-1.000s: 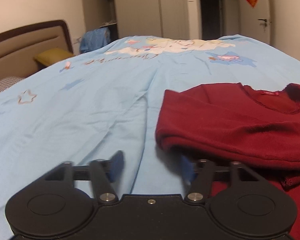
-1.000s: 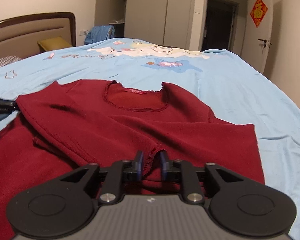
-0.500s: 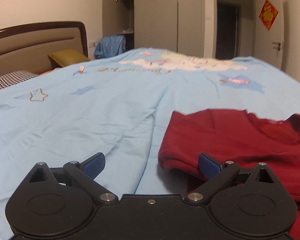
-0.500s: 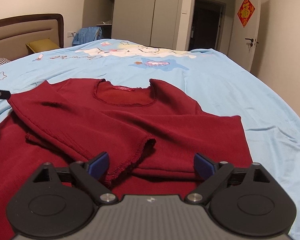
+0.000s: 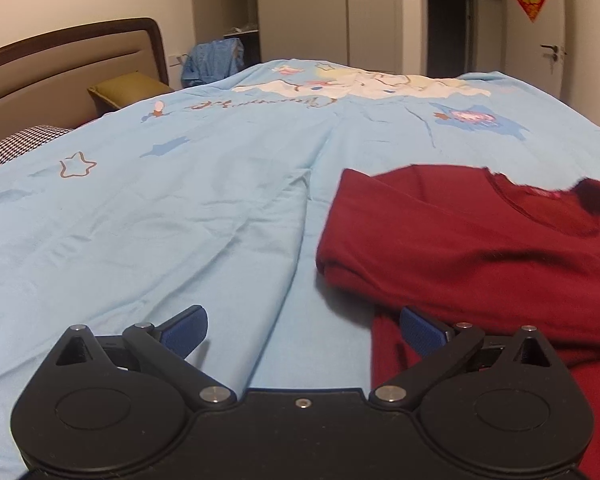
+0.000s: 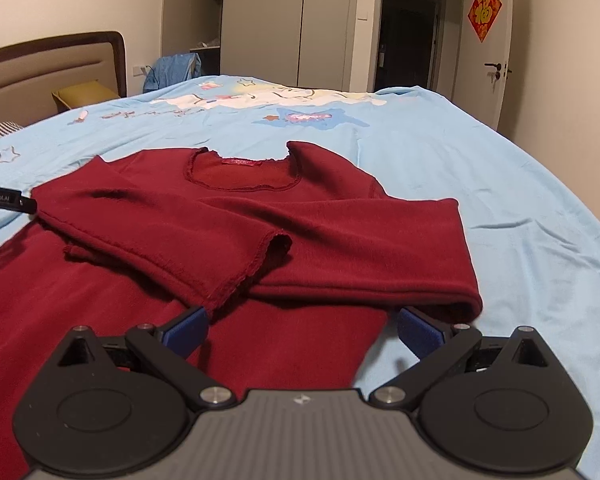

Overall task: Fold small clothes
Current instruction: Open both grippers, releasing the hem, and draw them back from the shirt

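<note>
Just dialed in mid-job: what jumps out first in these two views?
The dark red long-sleeved top lies on the light blue cartoon bedsheet, both sleeves folded across its chest. Both tongs are opening with nothing held: the right tongs over the top's lower body, the left tongs at its edge.

dark red top | flat on bed, neckline far | both sleeves folded across chest
</note>
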Available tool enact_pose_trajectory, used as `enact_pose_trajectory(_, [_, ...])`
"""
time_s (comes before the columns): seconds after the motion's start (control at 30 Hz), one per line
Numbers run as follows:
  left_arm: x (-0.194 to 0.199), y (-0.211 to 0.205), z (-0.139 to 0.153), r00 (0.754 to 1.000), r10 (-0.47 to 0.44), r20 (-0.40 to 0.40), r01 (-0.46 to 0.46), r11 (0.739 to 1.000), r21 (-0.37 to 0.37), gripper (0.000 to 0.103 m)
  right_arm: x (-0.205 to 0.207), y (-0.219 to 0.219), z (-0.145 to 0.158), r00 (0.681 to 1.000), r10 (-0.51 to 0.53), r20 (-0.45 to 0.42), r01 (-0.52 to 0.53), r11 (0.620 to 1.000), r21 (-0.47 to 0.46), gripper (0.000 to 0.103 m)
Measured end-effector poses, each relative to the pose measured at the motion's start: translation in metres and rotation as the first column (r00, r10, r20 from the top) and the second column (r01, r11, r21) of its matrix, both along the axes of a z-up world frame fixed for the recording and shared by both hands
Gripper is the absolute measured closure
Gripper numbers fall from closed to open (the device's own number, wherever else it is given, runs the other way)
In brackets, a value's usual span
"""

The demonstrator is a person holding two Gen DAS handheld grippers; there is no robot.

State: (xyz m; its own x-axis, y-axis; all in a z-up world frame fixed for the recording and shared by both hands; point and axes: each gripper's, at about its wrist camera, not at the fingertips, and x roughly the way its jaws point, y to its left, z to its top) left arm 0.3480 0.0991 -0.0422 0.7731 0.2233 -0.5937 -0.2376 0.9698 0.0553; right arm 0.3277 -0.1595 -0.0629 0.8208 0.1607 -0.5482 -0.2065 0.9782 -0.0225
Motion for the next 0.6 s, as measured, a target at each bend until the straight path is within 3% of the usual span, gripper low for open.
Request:
enact_pose_trajectory(0.37, [-0.125,-0.011,0.007,0.994,-0.108,-0.013,0.107,0.992,-0.074,0.001,-0.09,-0.018,0.002,0.997,0.05,-0.053,-0.045,0.996,0.077,0.0])
enact_pose_trajectory(0.6, [-0.176,-0.016,0.005,0.989,-0.144,-0.027,0.142,0.987,-0.075,0.001,-0.146,-0.024,-0.001,0.995,0.052,-0.083,-0.042,0.993,0.111,0.0])
